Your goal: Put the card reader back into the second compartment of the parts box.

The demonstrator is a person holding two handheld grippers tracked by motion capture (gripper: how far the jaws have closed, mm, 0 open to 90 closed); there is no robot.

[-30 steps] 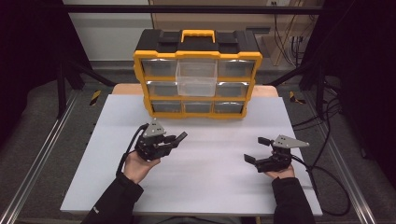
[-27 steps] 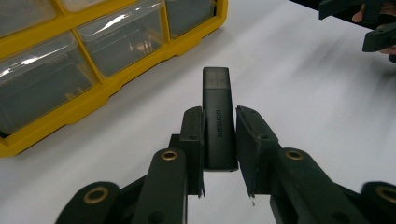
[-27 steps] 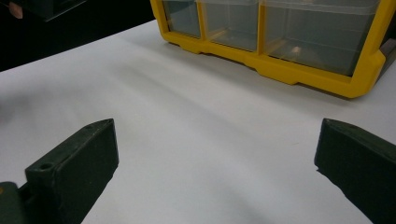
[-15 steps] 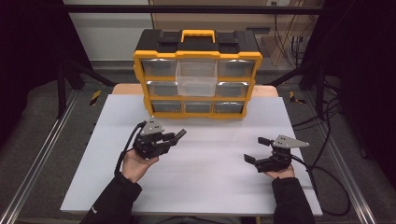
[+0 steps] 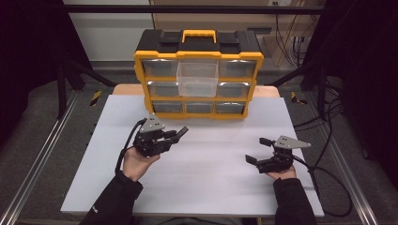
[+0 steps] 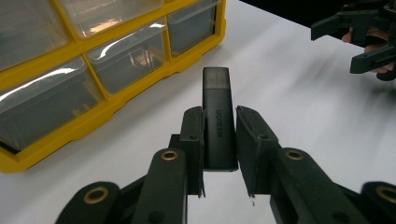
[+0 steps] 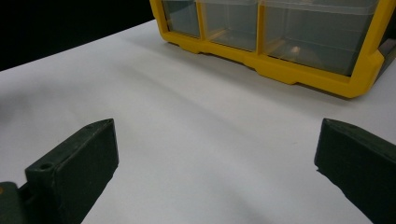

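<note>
My left gripper (image 5: 174, 136) (image 6: 220, 119) is shut on a black stick-shaped adapter (image 6: 216, 88) (image 5: 180, 133) marked UGREEN, which juts forward between the jaws above the white table top (image 5: 211, 187). It points toward the lower right corner of a yellow organiser (image 5: 199, 75) (image 6: 116, 100) with clear drawers. One middle drawer (image 5: 197, 78) is pulled out and looks empty. My right gripper (image 5: 257, 150) (image 7: 219, 140) rests at the table's right, jaws wide open with nothing between them. It also shows far off in the left gripper view (image 6: 364, 42).
The organiser (image 7: 299, 74) stands at the table's back edge, with a black lid and yellow handle (image 5: 199, 35). Cables (image 5: 328, 187) trail off the table's right side. Metal frame rails (image 5: 42, 154) run along both sides.
The left gripper has wavered very slightly with the black adapter still in its jaws. The right gripper has stayed where it was.
</note>
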